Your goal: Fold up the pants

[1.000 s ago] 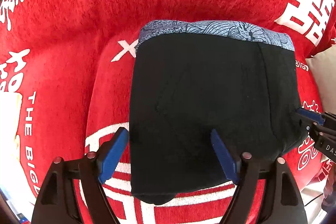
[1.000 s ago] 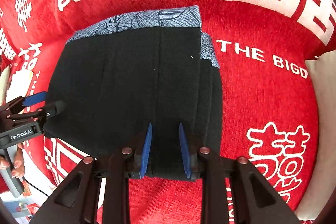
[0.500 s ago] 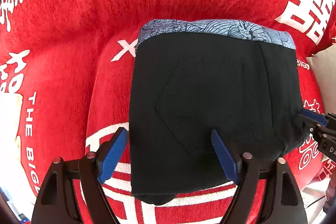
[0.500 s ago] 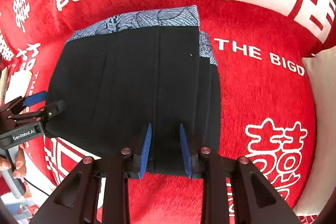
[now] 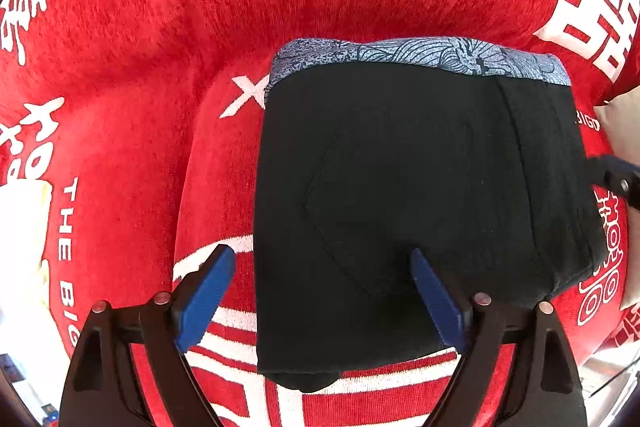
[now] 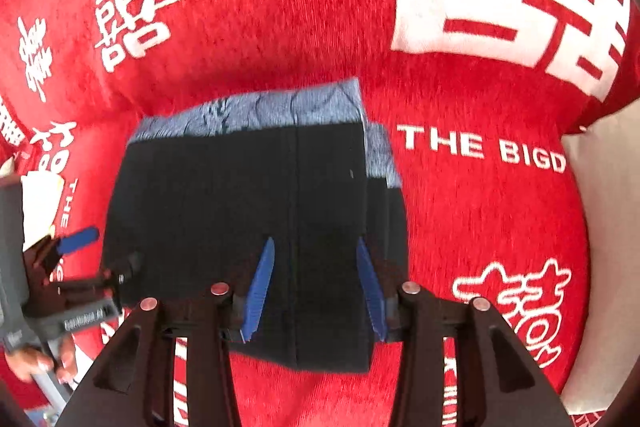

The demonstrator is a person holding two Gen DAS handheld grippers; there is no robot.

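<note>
My left gripper [image 5: 322, 291] stood spread wide, its two blue pads well apart and clasping nothing. The pants [image 5: 416, 203], black and folded into a compact block, lay straight ahead of it on the red blanket [image 5: 132, 99], which bore white characters and lettering. The near left edge of the block ran between my left fingers: the left pad [image 5: 204, 299] sat over bare red cloth just beside that edge, and the right pad [image 5: 438, 303] sat over the black fabric. Whether either pad touched anything, I could not tell. At the far side of the block, away from me, a band of blue-grey patterned fabric [image 5: 420, 57] showed along the top edge. A stitched pocket outline was faint on the black surface ahead of the right pad.

My right gripper [image 6: 316, 291] was also released, its pads parted though less widely than the left ones, and both of them hung over the near edge of the pants [image 6: 240, 195] without pinching any fabric. A seam in the black cloth ran away from me between those two pads. To the right of that gripper, the folded layers stepped down in thin edges onto the blanket [image 6: 480, 219], and beyond them a pale cushion [image 6: 604, 211] lay at the far right. This view was somewhat blurred. Off to its left I could see my left gripper [image 6: 100, 255] at the block's left edge, with my hand [image 6: 40, 363] on its handle.
</note>
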